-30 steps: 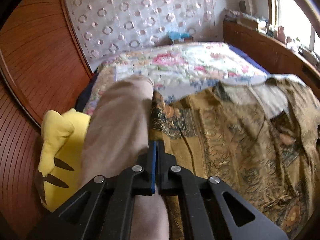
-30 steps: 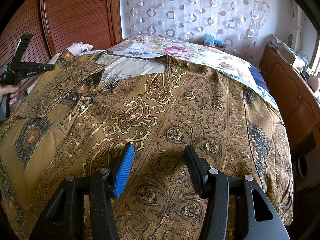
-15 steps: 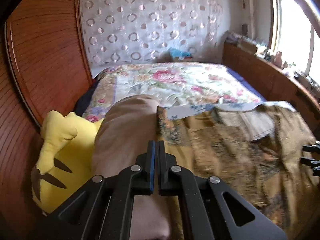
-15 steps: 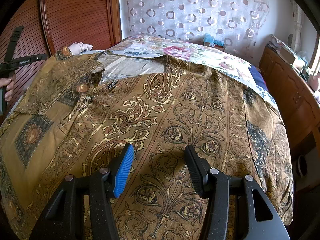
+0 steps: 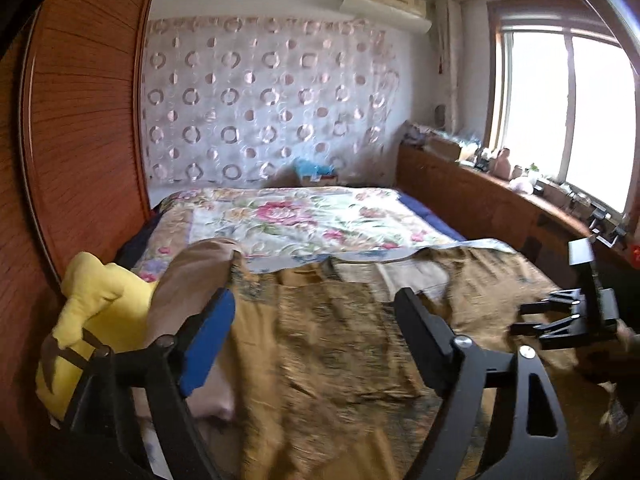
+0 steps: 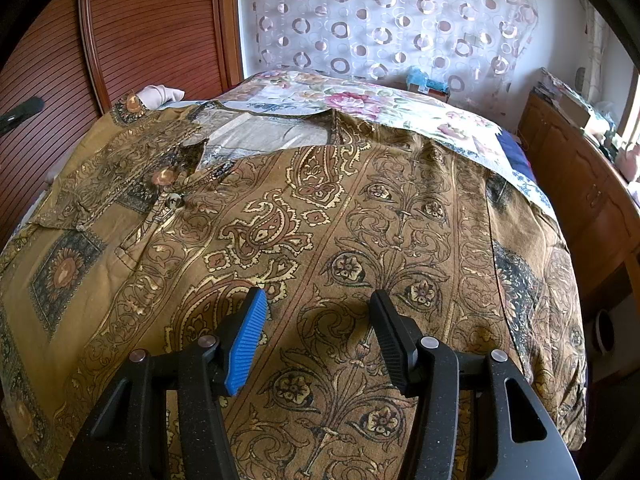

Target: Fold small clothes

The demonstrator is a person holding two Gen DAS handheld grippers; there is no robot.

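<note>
**Left jaws released above the patterned shirt**

Since the earlier frame, the left hand-held gripper (image 5: 312, 320) has been raised and its jaws have just been opening; nothing is seen between them now. The bed (image 5: 288, 216), covered by a floral bedspread (image 6: 360, 100), is overlaid by the brown patterned shirt (image 6: 320, 220), spread flat with its collar toward the curtain (image 6: 380, 20). A beige pillow (image 5: 188, 280) and a yellow plush toy (image 5: 92, 312) are seen at its left edge. The right hand-held gripper (image 6: 318, 332) is held spread just above the shirt's lower part, gripping nothing.
</note>
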